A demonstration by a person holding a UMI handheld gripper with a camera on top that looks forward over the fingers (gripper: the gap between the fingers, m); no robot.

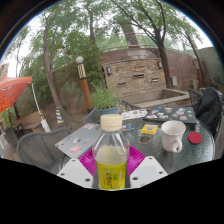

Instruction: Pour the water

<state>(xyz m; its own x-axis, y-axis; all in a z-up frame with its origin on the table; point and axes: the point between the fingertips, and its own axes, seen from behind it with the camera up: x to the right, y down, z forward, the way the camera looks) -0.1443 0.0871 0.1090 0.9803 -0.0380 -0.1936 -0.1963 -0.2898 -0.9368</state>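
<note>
The tongs (111, 170) pinch a bottle (111, 153) of yellow liquid upright between their pads, above the counter (60, 140); a white mug (173, 135) stands beyond.

Soft outdoor daylight, fisheye-warped edges

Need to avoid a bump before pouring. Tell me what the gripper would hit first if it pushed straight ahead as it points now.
Nothing before the bottle: it already sits between the gripper's fingers, apparently gripped. Straight beyond it lies bare table; the white mug stands off to one side, though depth is unclear.
</note>
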